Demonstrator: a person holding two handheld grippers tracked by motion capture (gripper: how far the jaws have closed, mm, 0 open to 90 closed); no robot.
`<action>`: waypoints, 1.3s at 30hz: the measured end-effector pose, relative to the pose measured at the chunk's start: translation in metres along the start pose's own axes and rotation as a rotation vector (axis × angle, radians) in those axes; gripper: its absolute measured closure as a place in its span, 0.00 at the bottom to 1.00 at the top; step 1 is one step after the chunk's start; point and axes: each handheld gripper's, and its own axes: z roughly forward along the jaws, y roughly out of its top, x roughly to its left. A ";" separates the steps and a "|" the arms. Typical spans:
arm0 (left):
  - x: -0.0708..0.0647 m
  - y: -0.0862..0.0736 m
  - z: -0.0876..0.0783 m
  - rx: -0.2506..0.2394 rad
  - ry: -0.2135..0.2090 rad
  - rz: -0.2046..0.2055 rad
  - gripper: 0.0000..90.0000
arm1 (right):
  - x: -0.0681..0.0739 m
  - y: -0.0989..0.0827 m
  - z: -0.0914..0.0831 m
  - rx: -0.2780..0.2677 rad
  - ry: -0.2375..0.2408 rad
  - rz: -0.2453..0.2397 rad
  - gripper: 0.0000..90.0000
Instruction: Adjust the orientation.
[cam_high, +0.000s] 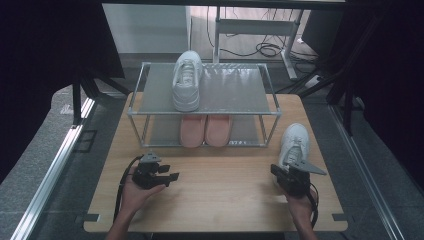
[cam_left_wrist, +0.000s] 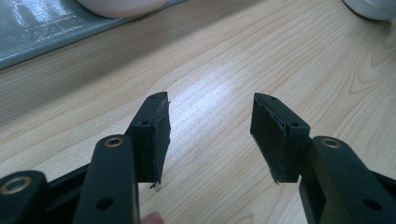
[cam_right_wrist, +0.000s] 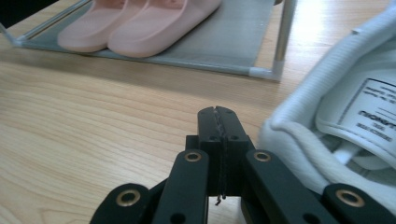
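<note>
Left gripper (cam_high: 167, 176) jaws wide apart, nothing between, low over the wooden surface (cam_high: 220, 185). Right gripper (cam_right_wrist: 218, 122) jaws closed together, empty, just beside a white sneaker (cam_high: 294, 143) on the surface. Beyond: shoe rack (cam_high: 205, 113), pink slippers (cam_high: 205, 130) below, second sneaker (cam_high: 186, 80) on top.

Count: two white sneakers, one on the rack's top shelf (cam_high: 187, 80), one on the table at right (cam_high: 294, 142); two pink slippers (cam_high: 205, 130); one rack (cam_high: 225, 90); two grippers
</note>
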 end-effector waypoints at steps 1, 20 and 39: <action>0.000 0.000 0.000 0.000 0.000 0.000 0.53 | -0.001 0.000 0.000 -0.001 -0.004 0.000 1.00; 0.000 0.000 0.001 0.006 -0.002 0.001 0.53 | -0.011 -0.010 -0.018 -0.005 -0.020 0.023 1.00; 0.000 -0.001 0.006 0.020 -0.003 0.003 0.53 | -0.039 -0.027 -0.052 -0.032 -0.089 0.071 1.00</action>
